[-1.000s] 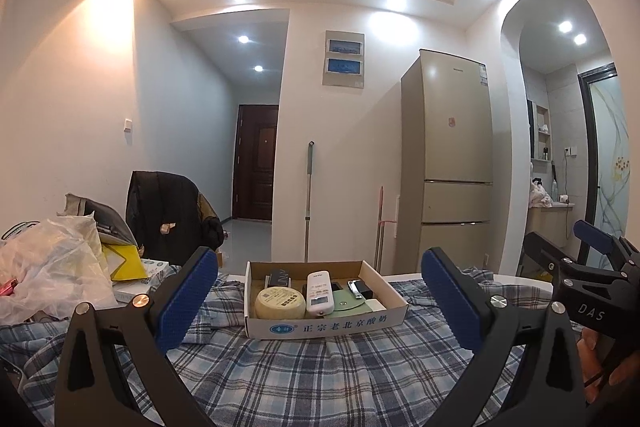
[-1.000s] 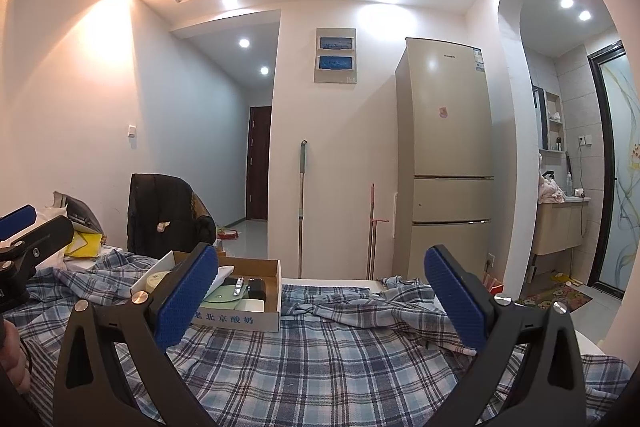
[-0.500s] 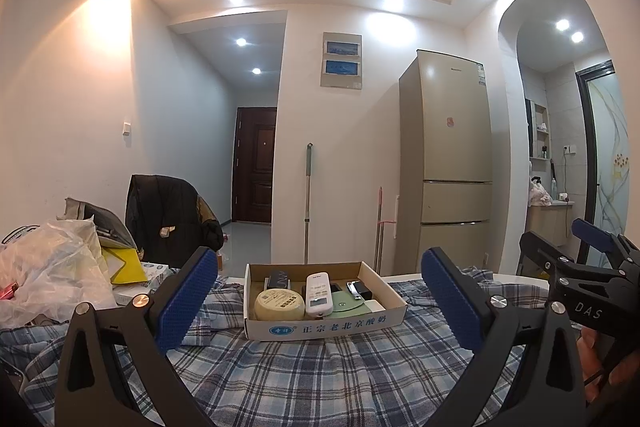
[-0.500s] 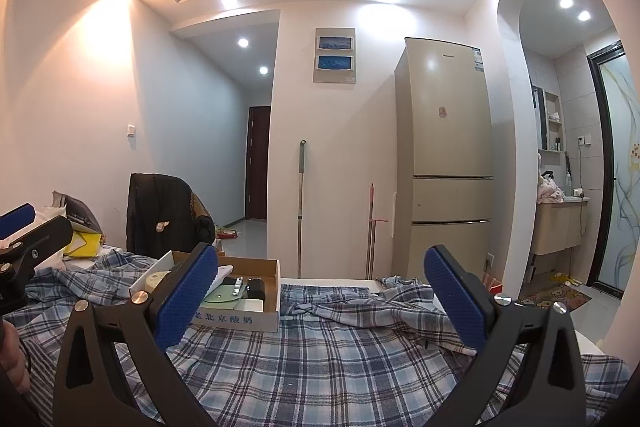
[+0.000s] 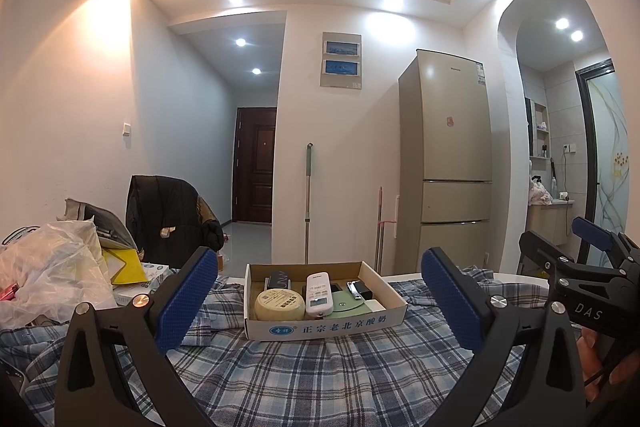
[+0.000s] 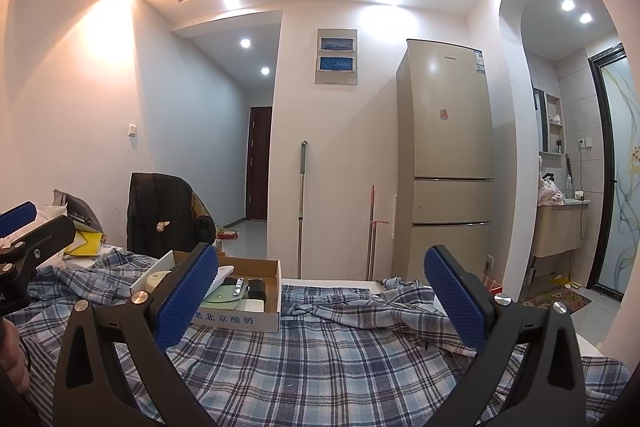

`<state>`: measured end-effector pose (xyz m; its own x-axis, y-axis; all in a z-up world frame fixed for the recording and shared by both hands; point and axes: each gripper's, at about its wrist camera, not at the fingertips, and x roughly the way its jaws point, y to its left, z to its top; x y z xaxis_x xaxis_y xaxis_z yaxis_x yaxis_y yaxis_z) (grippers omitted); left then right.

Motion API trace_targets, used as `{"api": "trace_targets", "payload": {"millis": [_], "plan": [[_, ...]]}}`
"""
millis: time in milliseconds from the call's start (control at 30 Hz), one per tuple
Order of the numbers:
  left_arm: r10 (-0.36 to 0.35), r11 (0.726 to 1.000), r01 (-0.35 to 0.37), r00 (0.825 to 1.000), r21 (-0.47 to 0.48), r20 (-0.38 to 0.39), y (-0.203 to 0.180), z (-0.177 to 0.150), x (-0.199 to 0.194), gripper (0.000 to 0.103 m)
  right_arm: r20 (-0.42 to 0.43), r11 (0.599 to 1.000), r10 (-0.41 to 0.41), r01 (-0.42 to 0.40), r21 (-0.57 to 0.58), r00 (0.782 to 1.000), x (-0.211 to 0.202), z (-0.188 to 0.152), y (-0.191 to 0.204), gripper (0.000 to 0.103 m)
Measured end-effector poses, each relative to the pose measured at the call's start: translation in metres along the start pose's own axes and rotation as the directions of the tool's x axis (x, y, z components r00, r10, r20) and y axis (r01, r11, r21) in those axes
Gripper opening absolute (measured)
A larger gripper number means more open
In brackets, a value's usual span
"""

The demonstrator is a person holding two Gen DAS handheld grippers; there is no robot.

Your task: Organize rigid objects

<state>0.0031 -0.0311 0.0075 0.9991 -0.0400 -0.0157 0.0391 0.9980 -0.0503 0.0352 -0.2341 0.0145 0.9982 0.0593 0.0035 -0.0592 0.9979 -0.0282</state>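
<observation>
A shallow cardboard box (image 5: 320, 326) stands on the blue plaid cloth (image 5: 320, 379). It holds a round yellow tin (image 5: 279, 303), a white remote (image 5: 319, 290), a nail clipper (image 5: 353, 287), a green card (image 5: 347, 303) and dark items. My left gripper (image 5: 319, 301) is open and empty, facing the box from a little way back. My right gripper (image 6: 320, 301) is open and empty, to the right of the box (image 6: 240, 317); its left finger hides part of it. The right gripper also shows in the left wrist view (image 5: 588, 267).
A plastic bag and yellow packet pile (image 5: 60, 275) lies at the left. A chair with a black jacket (image 5: 168, 223) stands behind. A fridge (image 5: 448, 163), a mop (image 5: 308, 203) and a doorway lie beyond. The cloth is rumpled at the right (image 6: 392, 299).
Both grippers have stayed nearly still; the left view has shifted very slightly. Nothing was taken hold of or let go.
</observation>
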Motion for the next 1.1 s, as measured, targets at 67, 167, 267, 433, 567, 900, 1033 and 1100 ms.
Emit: {"api": "trace_targets", "payload": {"millis": [67,167,267,433,567,900,1033,1100], "plan": [[0.0,1.0,0.0,1.0,0.0,-0.001,-0.0001,0.0,0.0004,0.103,0.0,1.0,-0.001,0.001,-0.001,1.0,-0.0001,0.0,0.0002,0.103],[-0.003,1.0,0.003,1.0,0.003,0.005,-0.0001,0.0005,-0.0012,0.103,0.0,1.0,-0.001,0.001,0.0,1.0,0.0,0.0,0.0002,0.103],[-0.004,1.0,0.004,1.0,0.004,0.005,-0.0003,0.0008,-0.0014,0.103,0.0,1.0,-0.001,0.001,0.0,1.0,0.0,0.0,0.0001,0.103],[-0.005,1.0,0.005,1.0,0.002,0.004,-0.0001,0.0015,-0.0013,0.103,-0.001,1.0,-0.001,0.001,-0.001,1.0,0.0,0.0,0.0003,0.103],[-0.005,1.0,0.005,1.0,0.006,0.005,-0.0003,0.0017,-0.0014,0.103,0.0,1.0,-0.001,0.001,0.0,1.0,0.0,0.0001,0.0002,0.103],[-0.007,1.0,0.007,1.0,0.006,0.006,-0.0007,0.0018,-0.0012,0.103,0.0,1.0,-0.001,0.001,-0.001,1.0,0.0002,0.0,0.0003,0.103],[-0.011,1.0,0.011,1.0,0.014,0.009,0.0001,0.0021,-0.0014,0.103,0.0,1.0,-0.001,0.001,-0.002,1.0,0.0002,0.0,0.0003,0.103],[-0.012,1.0,0.011,1.0,0.013,0.009,0.0003,0.0022,-0.0011,0.103,0.0,1.0,0.0,0.0,-0.001,1.0,0.0001,0.0001,0.0003,0.103]]}}
